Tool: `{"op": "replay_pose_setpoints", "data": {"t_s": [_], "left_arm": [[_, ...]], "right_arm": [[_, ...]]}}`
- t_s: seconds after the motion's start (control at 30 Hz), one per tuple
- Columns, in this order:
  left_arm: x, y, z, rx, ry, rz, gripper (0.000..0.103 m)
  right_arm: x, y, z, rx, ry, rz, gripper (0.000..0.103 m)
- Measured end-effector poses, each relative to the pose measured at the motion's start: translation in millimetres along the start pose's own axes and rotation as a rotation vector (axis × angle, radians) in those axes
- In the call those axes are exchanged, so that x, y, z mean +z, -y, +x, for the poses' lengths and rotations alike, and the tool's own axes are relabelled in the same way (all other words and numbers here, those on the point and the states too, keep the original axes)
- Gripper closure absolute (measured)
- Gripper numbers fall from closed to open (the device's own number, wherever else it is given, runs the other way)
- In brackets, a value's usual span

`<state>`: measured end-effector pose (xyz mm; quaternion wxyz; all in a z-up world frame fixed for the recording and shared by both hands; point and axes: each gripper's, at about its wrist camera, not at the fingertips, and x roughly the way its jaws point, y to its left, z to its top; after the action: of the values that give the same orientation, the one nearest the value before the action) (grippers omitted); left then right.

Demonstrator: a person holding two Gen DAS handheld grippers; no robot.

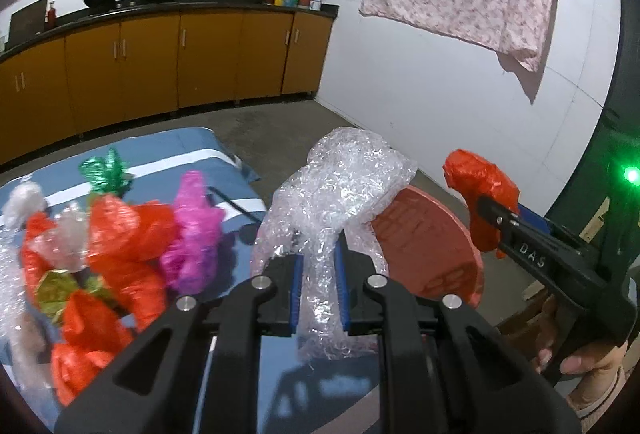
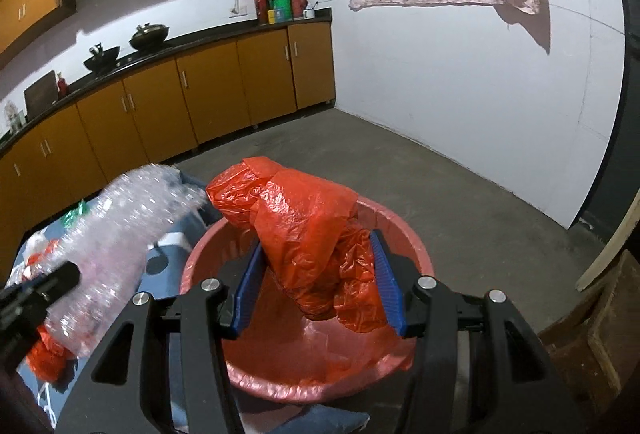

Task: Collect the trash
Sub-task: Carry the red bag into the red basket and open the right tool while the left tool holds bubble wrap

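Right wrist view alone shows inside the basin (image 2: 416, 246): right gripper (image 2: 316, 274) clamps a red bag (image 2: 308, 230) above it; left gripper (image 1: 318, 286) pinches bubble wrap (image 1: 340, 190) beside it.

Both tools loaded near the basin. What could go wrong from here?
1. The right tool holds the red bag over the pink basin, but the bag's top overhangs the far rim; it might catch there.
2. The left tool pinches only a narrow neck of the bubble wrap, so the bulk could slip free short of the basin.

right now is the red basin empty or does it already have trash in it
Looks empty: the right wrist view shows the red basin with a bare floor; the red plastic bag hangs above it in the right tongs.
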<state>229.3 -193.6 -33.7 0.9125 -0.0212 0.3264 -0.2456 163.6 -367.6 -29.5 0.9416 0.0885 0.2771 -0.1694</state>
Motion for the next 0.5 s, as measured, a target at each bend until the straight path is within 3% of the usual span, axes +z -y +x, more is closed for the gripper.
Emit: {"op": "replay_pose_setpoints", "data": {"t_s": [0.37,0.43,0.5], "left_arm": [[6.0,19.8,41.0,-0.058,-0.029,0.019,0.087],[5.6,22.0,47.5,-0.061,-0.034,0.021,0.083],[3.5,19.6,51.3,-0.059,-0.046,0.013,0.066]], "right_arm": [[12.0,16.0,15.5,0.001,0.015,0.063,0.05],[15.4,21.5,17.8,0.012,0.019,0.094,0.043],[14.3,25.3,16.8,0.018,0.022,0.121,0.031]]}}
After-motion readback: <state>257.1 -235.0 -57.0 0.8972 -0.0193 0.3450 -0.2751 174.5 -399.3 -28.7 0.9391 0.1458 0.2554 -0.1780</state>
